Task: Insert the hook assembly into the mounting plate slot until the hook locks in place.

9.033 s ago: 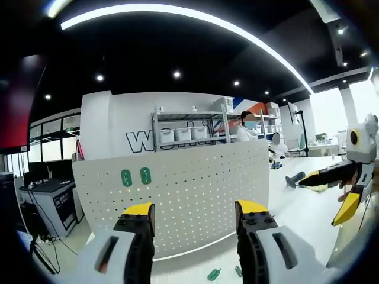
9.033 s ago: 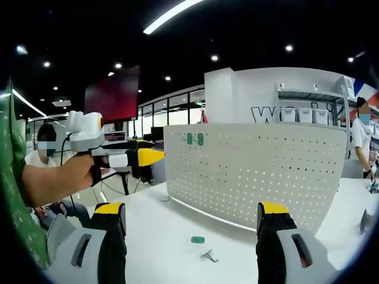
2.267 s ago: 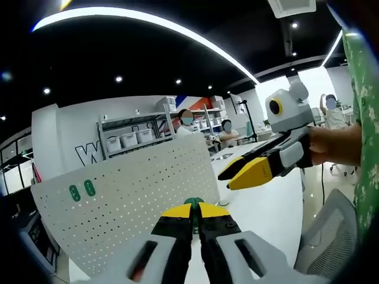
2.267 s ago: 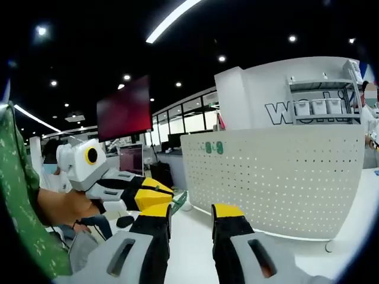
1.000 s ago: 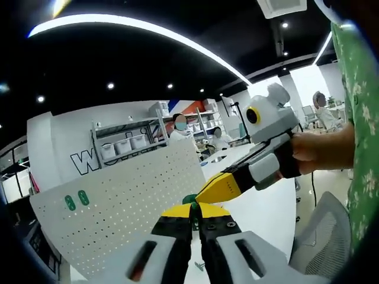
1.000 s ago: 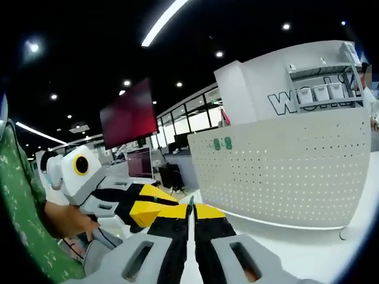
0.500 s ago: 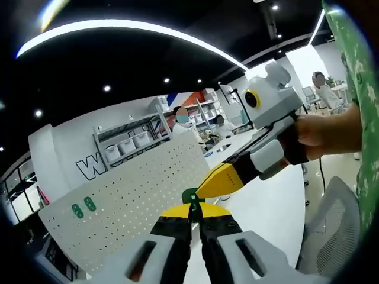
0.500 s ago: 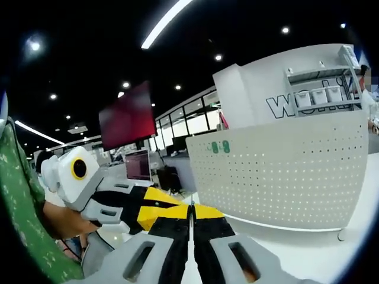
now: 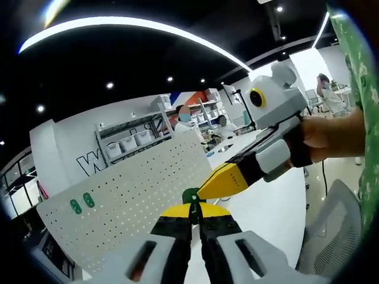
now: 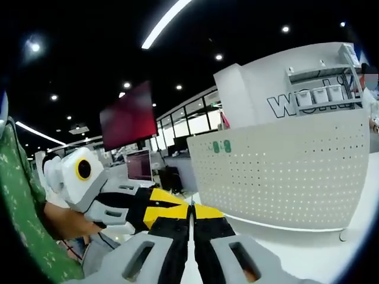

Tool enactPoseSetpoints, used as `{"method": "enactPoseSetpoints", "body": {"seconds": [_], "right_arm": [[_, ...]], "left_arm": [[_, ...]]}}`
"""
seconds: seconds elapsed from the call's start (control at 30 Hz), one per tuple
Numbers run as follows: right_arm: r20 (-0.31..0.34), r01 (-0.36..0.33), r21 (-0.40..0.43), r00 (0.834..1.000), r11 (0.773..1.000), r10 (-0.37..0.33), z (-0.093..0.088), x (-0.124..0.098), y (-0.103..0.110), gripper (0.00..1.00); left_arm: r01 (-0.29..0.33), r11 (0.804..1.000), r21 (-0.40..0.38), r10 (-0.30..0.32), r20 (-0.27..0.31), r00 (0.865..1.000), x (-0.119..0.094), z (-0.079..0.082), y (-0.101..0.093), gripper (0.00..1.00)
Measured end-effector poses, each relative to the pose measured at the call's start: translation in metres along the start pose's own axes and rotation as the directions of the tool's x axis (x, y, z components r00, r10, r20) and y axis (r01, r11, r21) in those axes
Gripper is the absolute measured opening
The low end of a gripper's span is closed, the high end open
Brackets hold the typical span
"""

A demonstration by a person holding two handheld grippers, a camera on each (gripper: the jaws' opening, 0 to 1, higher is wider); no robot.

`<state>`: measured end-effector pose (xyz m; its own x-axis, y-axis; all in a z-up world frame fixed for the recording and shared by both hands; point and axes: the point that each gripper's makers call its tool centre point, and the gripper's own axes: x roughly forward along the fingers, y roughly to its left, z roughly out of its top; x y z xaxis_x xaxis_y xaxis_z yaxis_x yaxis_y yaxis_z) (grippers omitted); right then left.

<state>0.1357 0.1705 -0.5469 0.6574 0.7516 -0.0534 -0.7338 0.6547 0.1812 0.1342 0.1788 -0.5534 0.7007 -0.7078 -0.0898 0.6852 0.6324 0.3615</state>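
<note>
In the left gripper view my left gripper (image 9: 193,208) is shut on a small green hook base (image 9: 190,196) that sticks up between the yellow tips. My right gripper (image 9: 208,188) comes in from the right, a hand (image 9: 323,135) holding it, and its yellow tip meets the green base. In the right gripper view my right gripper (image 10: 191,208) is shut on a thin metal hook (image 10: 190,203), of which just a sliver shows. The left gripper (image 10: 155,208) lies tip to tip with it from the left. The white pegboard mounting plate (image 9: 130,198) (image 10: 284,171) stands behind, with two green pieces (image 9: 82,203) (image 10: 221,146) mounted near its top corner.
The white table (image 9: 278,207) (image 10: 331,254) carries the pegboard. A grey chair (image 9: 340,225) stands at the right of the left gripper view. Behind are shelves with bins (image 9: 133,144), people, and a red screen (image 10: 127,115). A green sleeve (image 10: 23,225) is at the left edge.
Both grippers stood open with the parts on the table 9 s ago; both are now shut and lifted. Over the last second they stay tip to tip and the views shift slightly.
</note>
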Motion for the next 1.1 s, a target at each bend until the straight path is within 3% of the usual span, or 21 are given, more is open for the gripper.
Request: {"method": "enactPoseSetpoints", "body": {"seconds": [0.1, 0.43, 0.8, 1.1], "right_arm": [[0.011, 0.0, -0.009, 1.0, 1.0, 0.0, 0.002, 0.0, 0.001, 0.08], [0.036, 0.025, -0.046, 0.999, 0.999, -0.023, 0.007, -0.008, -0.007, 0.15], [0.049, 0.067, -0.085, 0.997, 0.994, -0.063, 0.01, -0.011, -0.015, 0.54], [0.063, 0.082, -0.087, 0.995, 0.993, -0.076, 0.013, -0.013, -0.016, 0.62]], "left_arm": [[-0.012, 0.999, -0.033, 0.012, 0.0, 1.0, 0.001, -0.001, 0.007, 0.03], [-0.053, 0.994, -0.095, 0.053, 0.004, 0.999, 0.003, 0.0, 0.029, 0.03], [-0.076, 0.987, -0.139, 0.074, -0.014, 0.997, 0.004, -0.005, 0.054, 0.03], [-0.116, 0.976, -0.185, 0.113, -0.025, 0.993, -0.007, -0.003, 0.081, 0.03]]}}
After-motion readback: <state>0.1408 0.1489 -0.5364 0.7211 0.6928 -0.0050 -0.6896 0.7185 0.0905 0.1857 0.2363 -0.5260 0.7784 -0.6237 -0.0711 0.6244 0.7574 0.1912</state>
